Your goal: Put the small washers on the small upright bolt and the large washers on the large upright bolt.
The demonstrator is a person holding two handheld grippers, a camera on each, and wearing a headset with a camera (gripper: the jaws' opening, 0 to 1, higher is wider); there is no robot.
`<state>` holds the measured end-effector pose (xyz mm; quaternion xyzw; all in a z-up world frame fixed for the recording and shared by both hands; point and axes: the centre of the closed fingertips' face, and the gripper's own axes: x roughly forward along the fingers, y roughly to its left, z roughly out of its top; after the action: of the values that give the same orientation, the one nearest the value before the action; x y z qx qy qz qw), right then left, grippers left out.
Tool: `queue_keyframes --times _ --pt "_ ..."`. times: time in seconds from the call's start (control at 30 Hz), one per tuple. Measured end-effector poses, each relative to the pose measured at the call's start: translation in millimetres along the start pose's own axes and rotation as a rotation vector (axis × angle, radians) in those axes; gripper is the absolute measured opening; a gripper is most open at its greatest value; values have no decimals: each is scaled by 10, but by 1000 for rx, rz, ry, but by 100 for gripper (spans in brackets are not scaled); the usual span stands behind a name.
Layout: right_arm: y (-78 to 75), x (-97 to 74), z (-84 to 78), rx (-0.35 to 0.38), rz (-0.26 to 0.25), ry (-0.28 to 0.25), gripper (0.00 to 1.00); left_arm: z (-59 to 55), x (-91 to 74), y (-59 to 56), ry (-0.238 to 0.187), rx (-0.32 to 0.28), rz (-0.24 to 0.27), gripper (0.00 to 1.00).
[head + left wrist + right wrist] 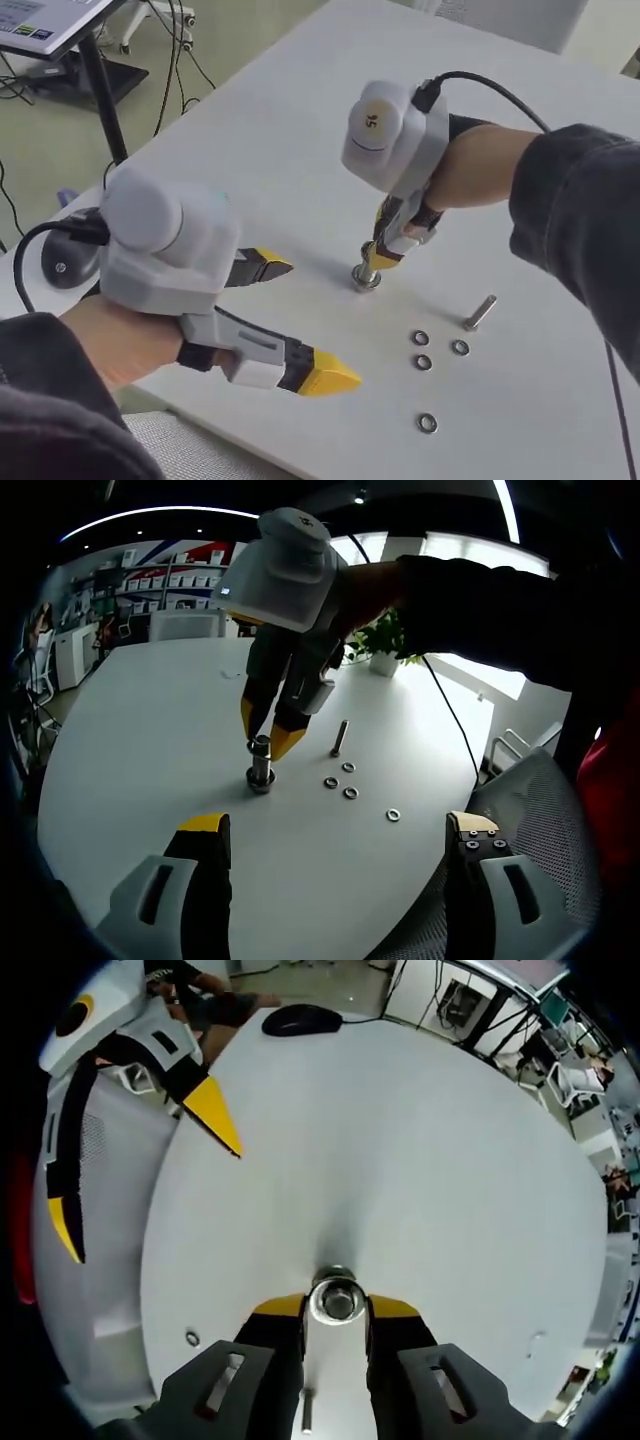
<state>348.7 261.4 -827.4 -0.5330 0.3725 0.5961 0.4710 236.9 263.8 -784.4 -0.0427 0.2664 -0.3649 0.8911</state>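
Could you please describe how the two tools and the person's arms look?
Both the left tool and right tool have pale grey bodies, black jaws with yellow tips and black cables; the right carries a round numbered sticker. Sleeves are dark.

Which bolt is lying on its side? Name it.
The smaller bolt, beside the washers, lies on its side; the large bolt stands upright between the jaws of the right gripper.

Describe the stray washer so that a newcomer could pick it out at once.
On the white table, find the upright bolt between the jaws of the right gripper, then the bolt lying on its side. Three washers cluster beside that lying bolt; the stray washer lies alone, nearest the table's front edge.
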Motion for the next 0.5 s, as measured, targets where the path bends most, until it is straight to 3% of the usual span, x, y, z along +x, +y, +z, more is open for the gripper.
queue_keyframes --times 0.5 --pt "64 189 -38 13 17 9 23 -10 3 3 5 -3 1 88"
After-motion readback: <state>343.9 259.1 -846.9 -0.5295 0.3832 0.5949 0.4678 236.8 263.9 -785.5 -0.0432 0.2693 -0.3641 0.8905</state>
